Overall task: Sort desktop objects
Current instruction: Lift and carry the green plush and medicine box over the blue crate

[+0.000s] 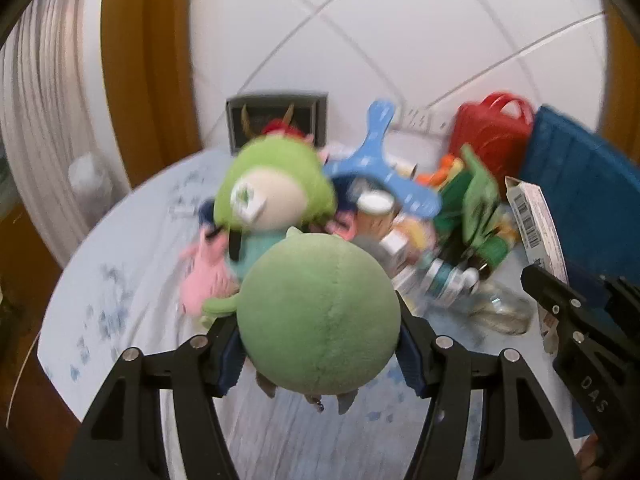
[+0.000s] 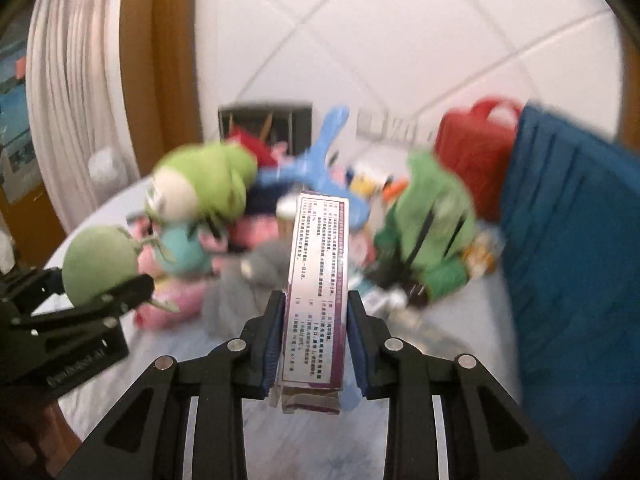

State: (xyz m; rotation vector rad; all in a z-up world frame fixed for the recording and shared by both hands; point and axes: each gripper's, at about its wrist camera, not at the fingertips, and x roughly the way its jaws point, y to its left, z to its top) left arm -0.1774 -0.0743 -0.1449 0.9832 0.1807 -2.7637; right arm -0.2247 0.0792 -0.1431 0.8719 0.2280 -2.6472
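My left gripper is shut on a round green plush toy, lifted above the table; the same plush toy shows at the left of the right wrist view between the left gripper's fingers. My right gripper is shut on a narrow white and purple printed box, held lengthwise between the blue pads. That box and the right gripper's fingers appear at the right edge of the left wrist view. Both views are blurred.
A pile lies on the pale blue-patterned table: a green-hooded doll, pink plush, a blue plastic toy, bottles and green packets. A red case and blue crate stand at the right, a grey box behind.
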